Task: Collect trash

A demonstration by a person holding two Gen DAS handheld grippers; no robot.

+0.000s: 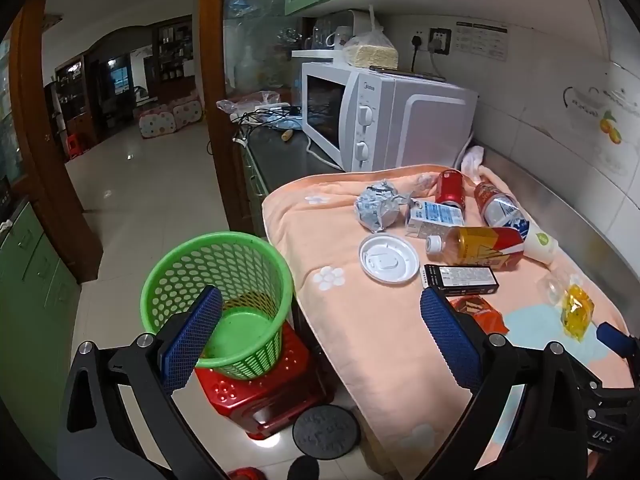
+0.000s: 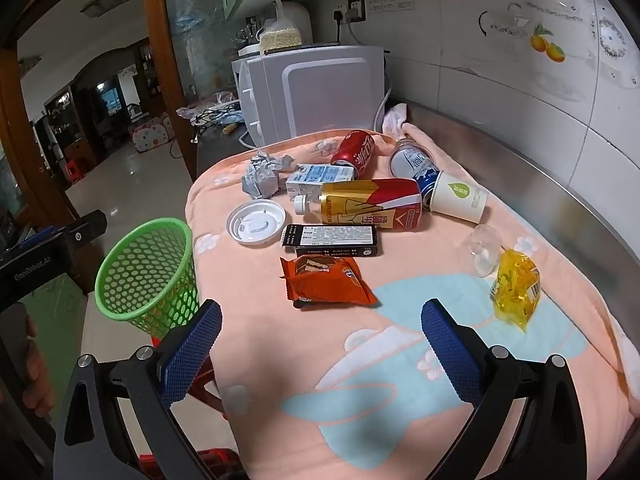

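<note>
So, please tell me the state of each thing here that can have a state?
left gripper: open, empty
right gripper: open, empty
green basket: upright on red stool, empty
red can: lying down
yellow bottle: lying, capped
paper cup: tipped over
microwave: door shut

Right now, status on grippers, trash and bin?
Left gripper, right gripper open, empty. Trash untouched on blanket. Green basket empty. Nothing blocking.
</note>
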